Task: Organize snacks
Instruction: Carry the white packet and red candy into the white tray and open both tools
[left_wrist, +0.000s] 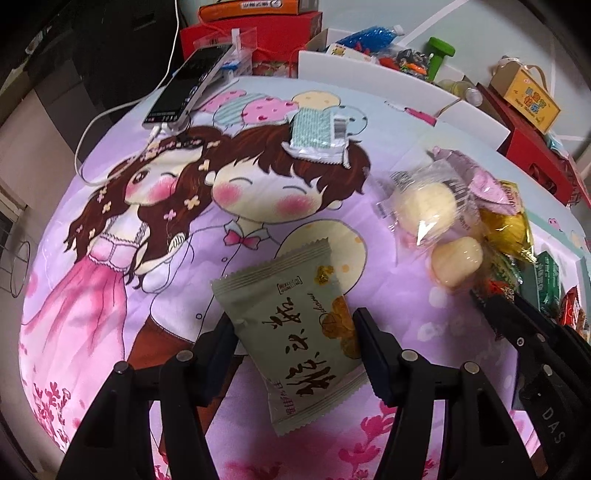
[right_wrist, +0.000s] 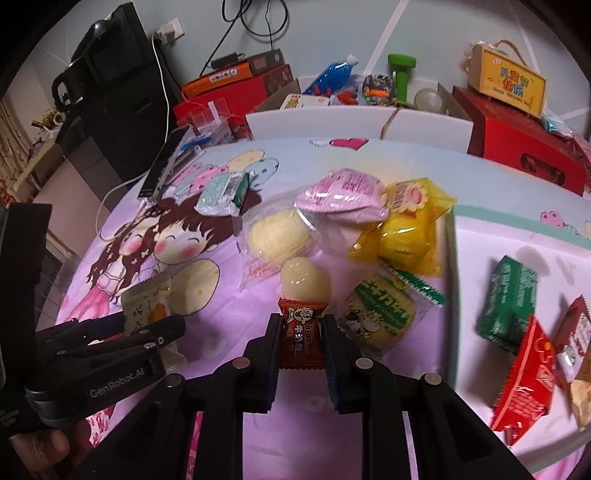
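My left gripper (left_wrist: 293, 321) is shut on a grey-green snack packet (left_wrist: 291, 288) with black writing, held edge to edge just above the cartoon-print cloth (left_wrist: 110, 295). In the right wrist view that gripper (right_wrist: 147, 332) sits at the lower left with the packet (right_wrist: 147, 310) in it. A small red candy packet (right_wrist: 301, 343) stands upright in my right gripper (right_wrist: 301, 319), which is shut on it. Just beyond lies a pile of snacks: clear-wrapped pale buns (right_wrist: 277, 232), a pink packet (right_wrist: 343, 192), a yellow packet (right_wrist: 406, 229) and a green-and-white packet (right_wrist: 384, 314).
A mint striped packet (left_wrist: 317, 133) lies alone near the cloth's far side. A phone (left_wrist: 188, 85) on a white cable rests at the far left. A green box (right_wrist: 509, 299) and red packets (right_wrist: 524, 380) lie to the right. White open boxes (right_wrist: 332, 125) and red cartons (right_wrist: 517, 147) line the back.
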